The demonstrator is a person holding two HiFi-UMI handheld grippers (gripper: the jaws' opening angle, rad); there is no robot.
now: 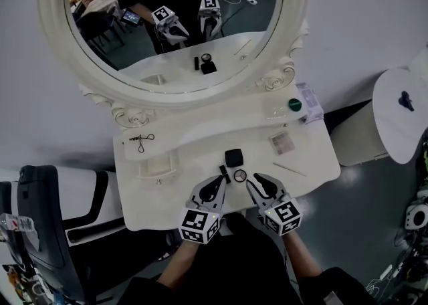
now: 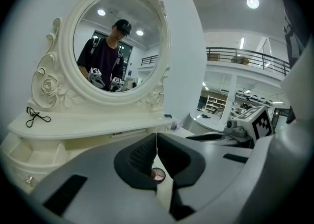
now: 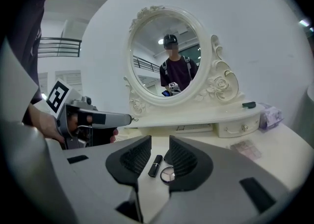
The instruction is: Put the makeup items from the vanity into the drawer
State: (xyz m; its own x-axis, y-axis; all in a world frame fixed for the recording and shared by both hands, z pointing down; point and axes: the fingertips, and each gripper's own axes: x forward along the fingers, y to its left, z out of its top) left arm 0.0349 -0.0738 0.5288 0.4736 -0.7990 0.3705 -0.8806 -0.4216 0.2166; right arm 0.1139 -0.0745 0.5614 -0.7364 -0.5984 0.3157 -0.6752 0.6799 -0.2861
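Looking down from the head: find the lipstick (image 1: 225, 174) and the round compact (image 1: 240, 176) side by side near the front edge of the vanity (image 1: 314, 158), bracketed by the left gripper (image 1: 221, 180) and the right gripper (image 1: 257, 178), both tips close in. Note what looks like a pulled-out drawer (image 1: 158, 163) well off to the left. Switching to the left gripper view: read the left gripper (image 2: 156, 139) as pressed fully together on nothing, with a sliver of the compact (image 2: 158, 174) showing below the closed seam. Switching to the right gripper view: read the right gripper (image 3: 160, 142) as parted moderately and empty. See the lipstick (image 3: 155, 165) straight ahead in the gap, untouched, its long axis running almost directly away along the pointing line. Likely needs only a forward push, then a squeeze across the narrow width. Place the compact (image 3: 168, 174) just beside the lipstick, under the right-hand pad, and the left gripper (image 3: 125, 118) off to the side. Judged readier for the lipstick: the right.
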